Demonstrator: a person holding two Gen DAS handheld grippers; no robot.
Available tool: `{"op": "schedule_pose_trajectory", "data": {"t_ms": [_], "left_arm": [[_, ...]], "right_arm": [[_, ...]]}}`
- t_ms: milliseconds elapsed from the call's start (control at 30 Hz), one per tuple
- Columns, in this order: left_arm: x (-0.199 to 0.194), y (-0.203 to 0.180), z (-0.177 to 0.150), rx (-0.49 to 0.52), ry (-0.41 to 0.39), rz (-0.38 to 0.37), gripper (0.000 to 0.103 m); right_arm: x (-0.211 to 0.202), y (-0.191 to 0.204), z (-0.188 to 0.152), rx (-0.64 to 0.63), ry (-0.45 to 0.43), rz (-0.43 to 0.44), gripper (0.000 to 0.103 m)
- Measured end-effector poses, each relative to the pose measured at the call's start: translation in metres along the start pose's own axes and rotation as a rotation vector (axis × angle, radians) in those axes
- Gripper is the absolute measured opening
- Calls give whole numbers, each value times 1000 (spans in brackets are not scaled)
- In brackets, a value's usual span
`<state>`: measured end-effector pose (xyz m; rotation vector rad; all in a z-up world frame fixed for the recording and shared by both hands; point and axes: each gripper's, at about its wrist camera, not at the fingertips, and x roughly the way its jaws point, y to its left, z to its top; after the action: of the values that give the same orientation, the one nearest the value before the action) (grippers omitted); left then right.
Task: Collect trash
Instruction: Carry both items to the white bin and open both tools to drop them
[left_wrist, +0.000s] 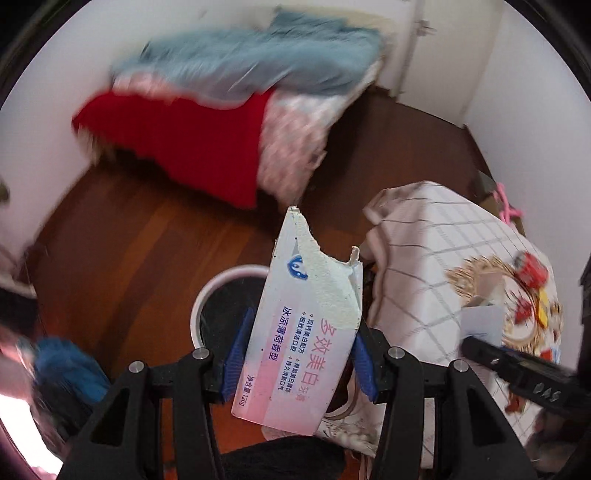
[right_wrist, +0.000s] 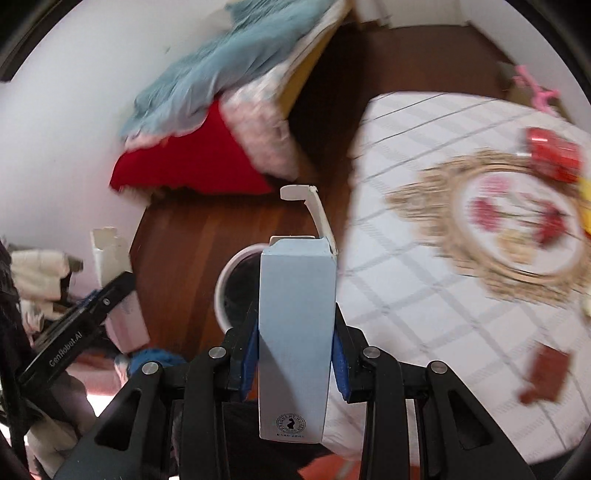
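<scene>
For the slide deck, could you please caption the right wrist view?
Right gripper holds a pale blue carton, flap open, above a white-rimmed bin beside a cloth-covered table.

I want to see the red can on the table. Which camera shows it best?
The right wrist view: the red can looks bigger there, lying on the checked tablecloth, though blurred. In the left wrist view the can is smaller and blurred, far off at the side behind the torn toothpaste box.
</scene>
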<state>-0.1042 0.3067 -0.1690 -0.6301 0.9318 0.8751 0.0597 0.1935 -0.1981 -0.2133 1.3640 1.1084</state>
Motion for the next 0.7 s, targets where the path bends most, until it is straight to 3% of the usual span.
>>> {"op": "schedule_pose_trajectory", "data": {"t_ms": [200, 433, 500, 533, 567, 633, 700], "left_arm": [[87, 64, 2, -150, 155, -60, 47], [141, 113, 1, -231, 237, -24, 52], [150, 124, -2, -260, 247, -9, 65], [150, 130, -3, -269, 248, 1, 84], [152, 133, -7, -279, 253, 17, 96], [149, 143, -12, -289, 252, 45, 97], [145, 147, -19, -283, 253, 97, 97]], "right_arm": [[123, 37, 25, -22, 167, 7, 35], [231, 62, 42, -63, 307, -15, 36], [254, 64, 44, -72, 337, -6, 37], [262, 66, 45, -74, 344, -15, 39], [269, 67, 45, -80, 350, -28, 44], [280, 69, 44, -94, 369, -51, 60], [284, 71, 42, -122, 369, -87, 88]]}}
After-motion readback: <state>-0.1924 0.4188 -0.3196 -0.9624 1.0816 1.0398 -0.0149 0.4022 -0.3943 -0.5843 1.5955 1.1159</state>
